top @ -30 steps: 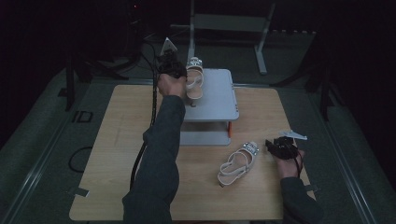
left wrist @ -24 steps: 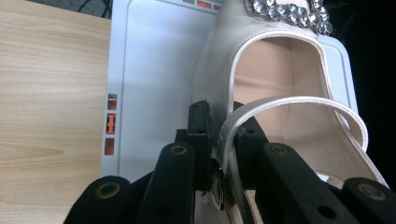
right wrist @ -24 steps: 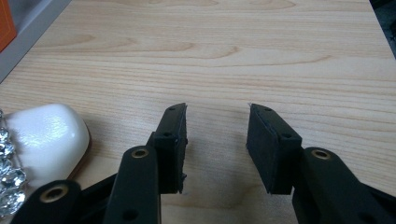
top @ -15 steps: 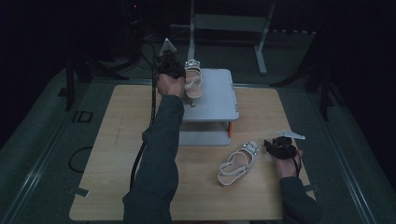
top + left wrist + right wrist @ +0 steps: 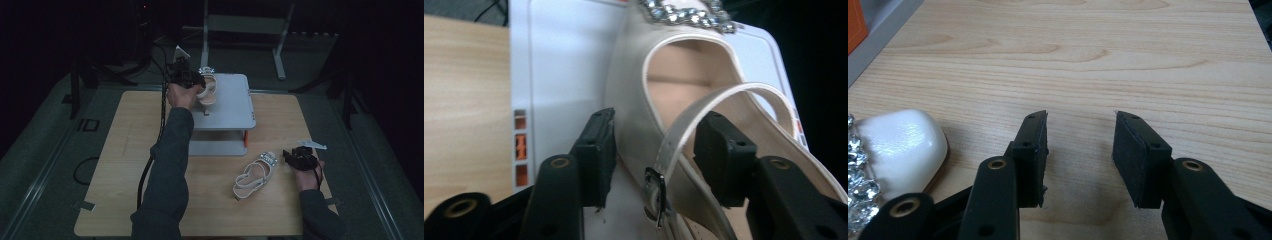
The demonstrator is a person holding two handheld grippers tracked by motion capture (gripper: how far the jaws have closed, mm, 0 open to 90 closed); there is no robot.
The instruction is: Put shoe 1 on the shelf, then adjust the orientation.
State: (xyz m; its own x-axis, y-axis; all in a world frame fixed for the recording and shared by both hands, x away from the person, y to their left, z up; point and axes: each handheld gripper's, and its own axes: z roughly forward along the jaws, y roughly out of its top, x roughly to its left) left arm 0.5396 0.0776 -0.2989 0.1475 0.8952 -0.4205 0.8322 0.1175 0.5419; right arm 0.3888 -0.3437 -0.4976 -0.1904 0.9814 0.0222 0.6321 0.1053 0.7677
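The left hand-held gripper (image 5: 654, 150), jaws just opened, is being held astride the sandal (image 5: 684, 100) strap; no legible writing is being shown. The right hand-held gripper (image 5: 1080, 155) is being held spread, empty.

My wooden table (image 5: 130, 165) carries a small grey two-level stand (image 5: 235, 100) set toward its far edge, near the middle. One white sandal (image 5: 209, 90) lies on the stand's top shelf at its left side, jewelled toe toward the far end. The second sandal (image 5: 255, 174) lies flat on the bare wood in front of the stand, to its right, toe pointing up-right. The lower shelf looks bare, though it is too dim to be sure.
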